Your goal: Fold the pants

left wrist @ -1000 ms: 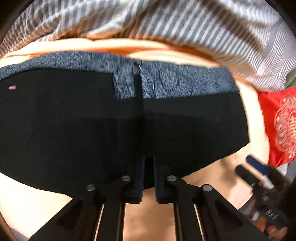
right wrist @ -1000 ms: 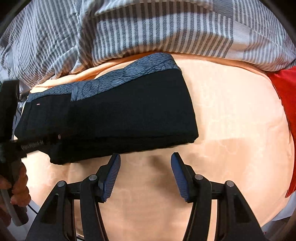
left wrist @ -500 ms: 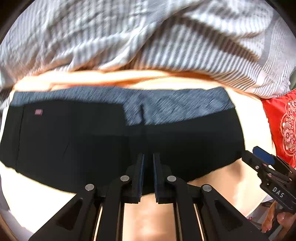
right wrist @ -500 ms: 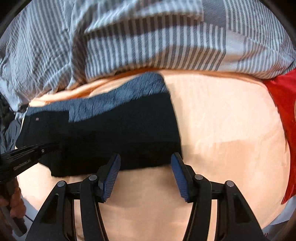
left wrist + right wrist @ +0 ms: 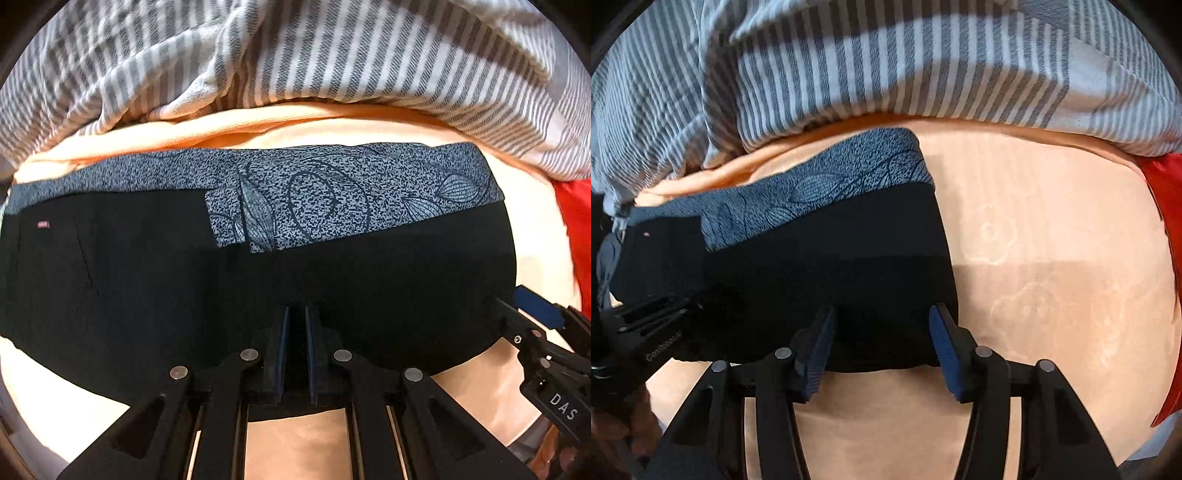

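Note:
The folded black pants (image 5: 147, 280) with a blue-grey patterned waistband (image 5: 332, 192) lie on the peach bed sheet (image 5: 295, 439). My left gripper (image 5: 295, 325) sits over the pants' near edge, jaws nearly together with a narrow gap; whether it grips cloth is unclear. In the right wrist view the pants (image 5: 831, 258) lie at left. My right gripper (image 5: 882, 321) is open, its blue pads (image 5: 820, 343) over the near right corner of the pants. The right gripper also shows in the left wrist view (image 5: 532, 314), the left gripper in the right wrist view (image 5: 653, 314).
A grey-and-white striped blanket (image 5: 332, 55) is bunched along the far side, also in the right wrist view (image 5: 886, 66). A red cushion (image 5: 1167, 206) lies at the right edge. Bare peach sheet (image 5: 1052, 277) spreads right of the pants.
Both grippers have moved forward toward the pants. The right gripper's open fingers now overlap the pants' near right corner; before they were short of the edge.

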### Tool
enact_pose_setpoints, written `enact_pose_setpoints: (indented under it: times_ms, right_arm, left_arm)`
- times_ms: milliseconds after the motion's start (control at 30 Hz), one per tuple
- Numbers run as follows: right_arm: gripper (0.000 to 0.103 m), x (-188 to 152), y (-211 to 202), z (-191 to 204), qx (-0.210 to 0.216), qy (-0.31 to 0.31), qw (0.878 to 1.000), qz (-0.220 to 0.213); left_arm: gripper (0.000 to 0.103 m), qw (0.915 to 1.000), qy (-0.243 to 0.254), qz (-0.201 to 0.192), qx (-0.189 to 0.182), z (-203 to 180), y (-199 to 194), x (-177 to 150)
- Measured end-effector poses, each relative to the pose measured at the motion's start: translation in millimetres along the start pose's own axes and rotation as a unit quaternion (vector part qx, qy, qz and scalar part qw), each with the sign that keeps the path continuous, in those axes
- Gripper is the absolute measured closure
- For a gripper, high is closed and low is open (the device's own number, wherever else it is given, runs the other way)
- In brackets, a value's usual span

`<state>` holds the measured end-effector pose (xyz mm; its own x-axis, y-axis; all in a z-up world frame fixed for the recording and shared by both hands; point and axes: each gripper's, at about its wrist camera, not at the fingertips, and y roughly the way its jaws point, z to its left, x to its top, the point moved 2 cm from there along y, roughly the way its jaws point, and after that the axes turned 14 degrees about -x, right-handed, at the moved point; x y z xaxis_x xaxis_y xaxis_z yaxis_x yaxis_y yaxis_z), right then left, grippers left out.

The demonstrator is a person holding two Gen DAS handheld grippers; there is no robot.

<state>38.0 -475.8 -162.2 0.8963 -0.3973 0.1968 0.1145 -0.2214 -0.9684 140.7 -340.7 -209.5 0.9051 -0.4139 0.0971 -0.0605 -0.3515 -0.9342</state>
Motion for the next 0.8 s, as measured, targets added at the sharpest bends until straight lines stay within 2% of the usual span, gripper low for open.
enact_pose_setpoints:
  times_ms: [400, 667, 800]
  right_arm:
    - [0.038, 1, 5, 1, 0.019, -0.015, 1.000, 0.006]
    - [0.032, 4, 7, 4, 0.028, -0.039, 0.999, 0.014]
    - [0.032, 6, 6, 3, 0.032, -0.048, 0.998, 0.018]
  left_arm:
    - [0.093, 0.9994, -0.011, -0.006, 0.032, -4, 4, 1]
    - [0.093, 0.9974, -0.033, -0.014, 0.062, -9, -5, -9]
    - [0.093, 0.9964, -0.051, -0.029, 0.062, -4, -27, -18]
